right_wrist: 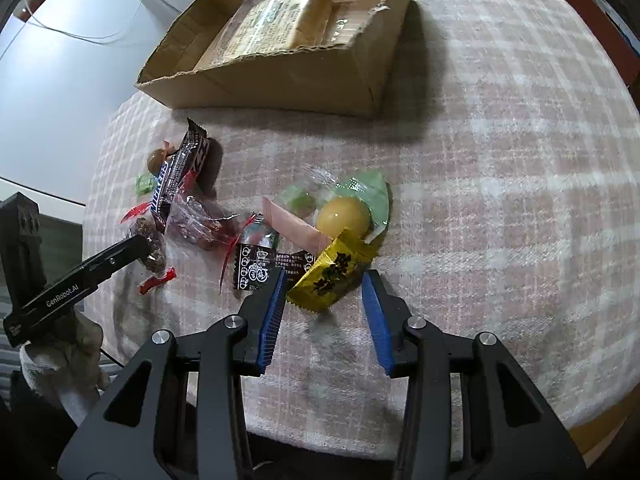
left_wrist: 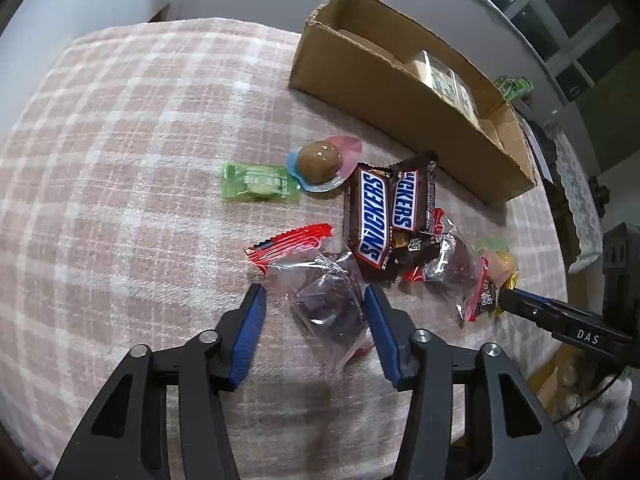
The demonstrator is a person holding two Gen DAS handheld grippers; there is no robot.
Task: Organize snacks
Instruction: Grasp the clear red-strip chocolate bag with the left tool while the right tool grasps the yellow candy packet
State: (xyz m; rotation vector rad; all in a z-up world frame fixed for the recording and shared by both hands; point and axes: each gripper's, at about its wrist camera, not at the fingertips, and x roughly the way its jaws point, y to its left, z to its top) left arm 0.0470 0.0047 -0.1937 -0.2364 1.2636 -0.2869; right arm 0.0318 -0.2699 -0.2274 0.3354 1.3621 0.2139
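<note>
Both grippers wide open, holding nothing: left gripper [left_wrist: 315,300] straddles clear red-edged packet [left_wrist: 320,300], right gripper [right_wrist: 325,284] straddles yellow packet [right_wrist: 334,270], prob. for cardboard box [left_wrist: 400,108].

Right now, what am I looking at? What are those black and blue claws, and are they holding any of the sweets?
No robot here: a person carries a hand-held gripper in each hand, with a camera on each looking along its two blue-padded fingers. One picture comes from the left hand-held gripper, the other from the right hand-held gripper. Both are open and hold nothing. The left one straddles a clear packet with red ends; the right one sits around a yellow wrapped sweet. On the pink checked cloth lie two Snickers bars, a green sweet and other snacks. Behind stands a cardboard box with one packet inside.
</note>
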